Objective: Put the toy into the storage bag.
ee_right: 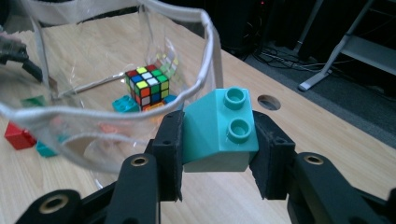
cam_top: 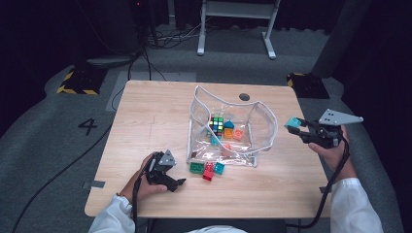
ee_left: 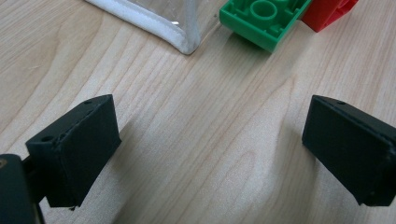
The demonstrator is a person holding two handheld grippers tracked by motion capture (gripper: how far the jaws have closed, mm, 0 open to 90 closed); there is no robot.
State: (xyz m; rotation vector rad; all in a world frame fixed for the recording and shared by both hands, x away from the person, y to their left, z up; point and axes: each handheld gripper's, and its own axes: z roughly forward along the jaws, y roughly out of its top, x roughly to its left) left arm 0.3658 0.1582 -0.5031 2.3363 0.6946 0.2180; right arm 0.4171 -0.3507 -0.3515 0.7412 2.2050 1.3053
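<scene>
The right gripper [cam_top: 293, 124] hangs above the table's right edge, its two black jaws clamped on the flat sides of a teal sloped brick [ee_right: 219, 130] with two studs on top; in the right gripper view the brick sits squarely between the pads, just outside the white-trimmed rim of the clear plastic bag [cam_top: 266, 127]. The bag stands open near the middle of the wooden table [cam_top: 145, 116], and inside it lie a colour cube [cam_top: 217, 125] and several small bricks in blue, orange and teal. Just outside the bag's near edge, toward the table's front, a green brick [cam_top: 197, 167], a red brick [cam_top: 208, 173] and a small teal brick [cam_top: 219, 168] lie close together. The left gripper [cam_top: 180, 183] rests low near the table's front-left part, close to the green brick, with its jaws spread wide over bare wood and nothing between them.
</scene>
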